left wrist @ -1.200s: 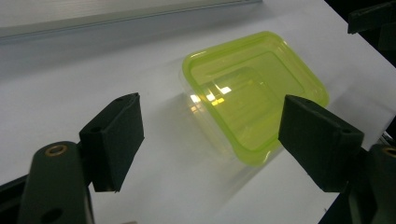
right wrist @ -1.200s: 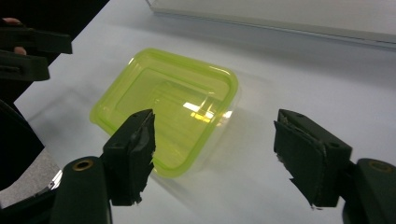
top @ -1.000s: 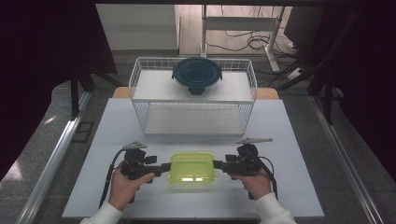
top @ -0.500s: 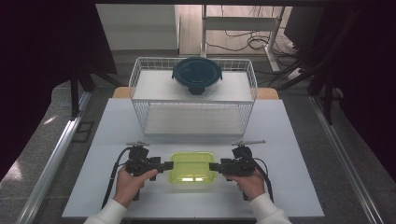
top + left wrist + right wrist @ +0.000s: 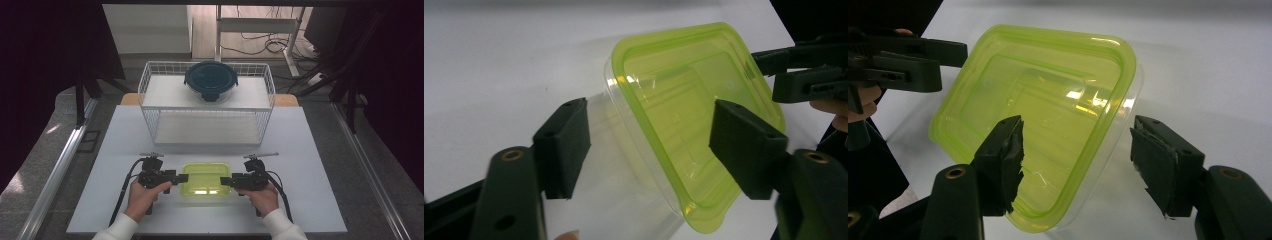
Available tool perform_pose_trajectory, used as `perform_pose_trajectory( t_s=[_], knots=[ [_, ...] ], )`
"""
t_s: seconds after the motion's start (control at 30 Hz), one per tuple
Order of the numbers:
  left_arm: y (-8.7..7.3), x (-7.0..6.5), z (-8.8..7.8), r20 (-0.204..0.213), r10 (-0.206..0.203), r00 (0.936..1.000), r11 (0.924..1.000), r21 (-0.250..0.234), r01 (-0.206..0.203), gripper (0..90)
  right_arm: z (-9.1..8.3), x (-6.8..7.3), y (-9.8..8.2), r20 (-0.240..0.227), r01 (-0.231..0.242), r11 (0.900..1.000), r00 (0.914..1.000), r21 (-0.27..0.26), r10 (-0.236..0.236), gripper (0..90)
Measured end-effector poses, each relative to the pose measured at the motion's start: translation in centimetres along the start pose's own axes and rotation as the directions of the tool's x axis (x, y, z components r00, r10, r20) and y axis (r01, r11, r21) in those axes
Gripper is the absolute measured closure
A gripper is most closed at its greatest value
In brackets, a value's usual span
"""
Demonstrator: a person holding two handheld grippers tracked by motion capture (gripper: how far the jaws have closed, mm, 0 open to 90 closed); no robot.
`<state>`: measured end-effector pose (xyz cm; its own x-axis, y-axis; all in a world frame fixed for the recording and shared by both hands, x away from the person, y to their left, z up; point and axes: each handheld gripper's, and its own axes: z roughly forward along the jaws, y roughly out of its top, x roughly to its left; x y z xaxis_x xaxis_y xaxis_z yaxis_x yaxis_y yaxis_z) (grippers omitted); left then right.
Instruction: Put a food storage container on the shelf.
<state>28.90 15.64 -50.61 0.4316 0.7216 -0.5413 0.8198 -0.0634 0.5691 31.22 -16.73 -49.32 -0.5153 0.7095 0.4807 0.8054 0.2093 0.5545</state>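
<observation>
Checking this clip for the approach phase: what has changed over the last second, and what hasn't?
Both hands sank toward the table, bringing the left gripper and right gripper in on the ends of the green-lidded container. Both sets of jaws have just been closing with the container's edge between them, not yet pressing on it. The container, the wire basket and the dark round lidded bowl stayed put.
</observation>
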Motion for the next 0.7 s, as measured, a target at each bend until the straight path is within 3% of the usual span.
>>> perform_pose_trajectory(
  t_s=[0.07,0.3,0.47,0.6,0.7],
  knots=[
    [0.0,0.1,0.4,0.022,-0.025,0.9995,0.9997,0.007,0.024,34.0,0.2,-0.2,-0.1,-0.018,-0.025,1.0,0.9995,0.002,0.025,39.5],
    [-0.3,-0.1,1.0,0.026,-0.026,0.9993,0.9992,0.03,0.025,39.3,0.5,-0.5,-0.4,-0.028,-0.046,0.999,0.9985,0.008,0.046,47.1],
    [-0.4,0.5,1.2,0.081,-0.093,0.9924,0.9954,0.033,0.09,43.1,0.6,-0.4,-0.5,-0.042,-0.054,0.998,0.9976,0.013,0.054,51.3],
    [-0.5,0.5,1.4,0.101,-0.097,0.9901,0.9947,0.045,0.093,48.3,0.7,-0.6,-0.6,-0.055,-0.067,0.997,0.9962,0.026,0.069,55.2],
    [-0.6,0.3,1.4,0.088,-0.118,0.9891,0.9922,0.049,0.114,51.8,0.7,-0.5,-0.7,-0.058,-0.088,0.996,0.9943,0.026,0.09,56.9]
  ],
)
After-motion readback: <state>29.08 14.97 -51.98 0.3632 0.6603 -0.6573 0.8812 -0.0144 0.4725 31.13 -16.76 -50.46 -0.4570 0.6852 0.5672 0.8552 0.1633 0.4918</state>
